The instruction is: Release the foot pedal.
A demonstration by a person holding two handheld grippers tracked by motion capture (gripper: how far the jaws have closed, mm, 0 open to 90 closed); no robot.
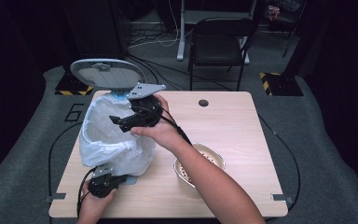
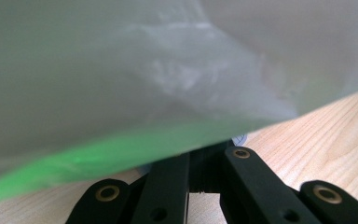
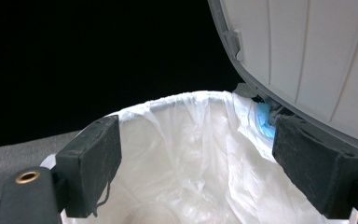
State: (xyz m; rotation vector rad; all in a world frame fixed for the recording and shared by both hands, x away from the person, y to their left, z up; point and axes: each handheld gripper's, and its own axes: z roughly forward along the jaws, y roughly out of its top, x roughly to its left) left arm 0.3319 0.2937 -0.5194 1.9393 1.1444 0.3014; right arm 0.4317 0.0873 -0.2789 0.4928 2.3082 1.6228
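Note:
A small bin lined with a white plastic bag [image 1: 112, 140] stands at the table's left side, its grey lid [image 1: 107, 72] raised behind it. My right gripper [image 1: 123, 127] hovers over the bin's mouth and is open. In the right gripper view its pads [image 3: 93, 163] frame the bag's inside [image 3: 191, 154] with nothing between them, and the lid's underside [image 3: 307, 56] is at upper right. My left gripper [image 1: 115, 180] lies low on the table at the bin's near base. Its jaws [image 2: 205, 161] are together, their tips tucked under the bulging bag [image 2: 144, 79].
A pale bowl [image 1: 214, 156] with brownish contents sits right of the bin, partly under the right forearm. The wooden table [image 1: 242, 121] has a round hole [image 1: 203, 102] near its far edge. A black chair [image 1: 219, 42] stands beyond the table. Cables trail along the floor.

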